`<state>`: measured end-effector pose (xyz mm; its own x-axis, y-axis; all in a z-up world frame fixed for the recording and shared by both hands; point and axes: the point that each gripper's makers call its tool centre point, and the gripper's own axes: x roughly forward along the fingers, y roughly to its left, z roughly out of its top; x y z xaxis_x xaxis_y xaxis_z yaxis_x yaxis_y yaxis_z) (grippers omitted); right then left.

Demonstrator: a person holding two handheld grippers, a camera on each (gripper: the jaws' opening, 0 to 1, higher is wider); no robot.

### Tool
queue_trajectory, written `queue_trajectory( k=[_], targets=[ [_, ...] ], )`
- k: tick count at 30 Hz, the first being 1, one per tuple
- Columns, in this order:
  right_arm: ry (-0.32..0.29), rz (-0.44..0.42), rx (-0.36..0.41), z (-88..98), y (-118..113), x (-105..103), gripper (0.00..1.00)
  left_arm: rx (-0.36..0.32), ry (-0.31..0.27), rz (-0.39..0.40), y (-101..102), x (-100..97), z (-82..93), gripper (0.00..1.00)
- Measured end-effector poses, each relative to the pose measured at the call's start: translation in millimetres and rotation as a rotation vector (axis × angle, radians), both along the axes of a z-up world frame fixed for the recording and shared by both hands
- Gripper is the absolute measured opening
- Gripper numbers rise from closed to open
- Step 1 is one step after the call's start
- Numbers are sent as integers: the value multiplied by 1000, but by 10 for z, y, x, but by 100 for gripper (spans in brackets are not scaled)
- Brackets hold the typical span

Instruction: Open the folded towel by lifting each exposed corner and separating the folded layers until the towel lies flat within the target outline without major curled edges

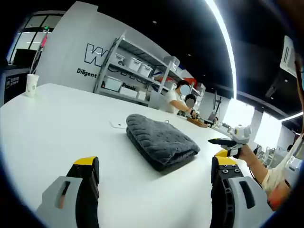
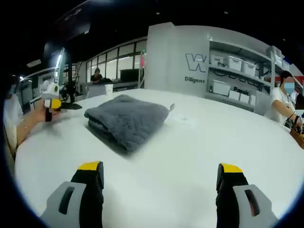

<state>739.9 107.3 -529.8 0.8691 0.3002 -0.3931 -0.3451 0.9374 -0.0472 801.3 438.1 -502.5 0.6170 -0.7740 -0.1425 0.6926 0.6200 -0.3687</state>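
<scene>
A grey towel (image 1: 161,140) lies folded into a thick rectangle on the white table (image 1: 61,123). In the left gripper view my left gripper (image 1: 156,166) stands open just short of the towel's near edge, nothing between its yellow-tipped jaws. My right gripper (image 1: 230,141), held by a hand, hovers low at the towel's right. From the right gripper view the towel (image 2: 126,118) sits ahead and left, with a small tag at its far corner. My right gripper (image 2: 160,171) is open and empty over bare table. The left gripper (image 2: 56,104) points at the towel from the left.
A paper cup (image 1: 32,85) stands at the far table edge, and a small white label (image 2: 183,118) lies flat beside the towel. Shelves with white bins (image 1: 133,64) line the back wall. Seated people work at a far desk (image 1: 197,121).
</scene>
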Motion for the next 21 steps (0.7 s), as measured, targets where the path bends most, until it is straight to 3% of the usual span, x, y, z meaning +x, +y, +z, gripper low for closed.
queue_trajectory(
  k=[21],
  targets=[
    [22, -8, 24, -30, -17, -10, 98, -1, -6, 18, 21, 33, 8, 99]
  ],
)
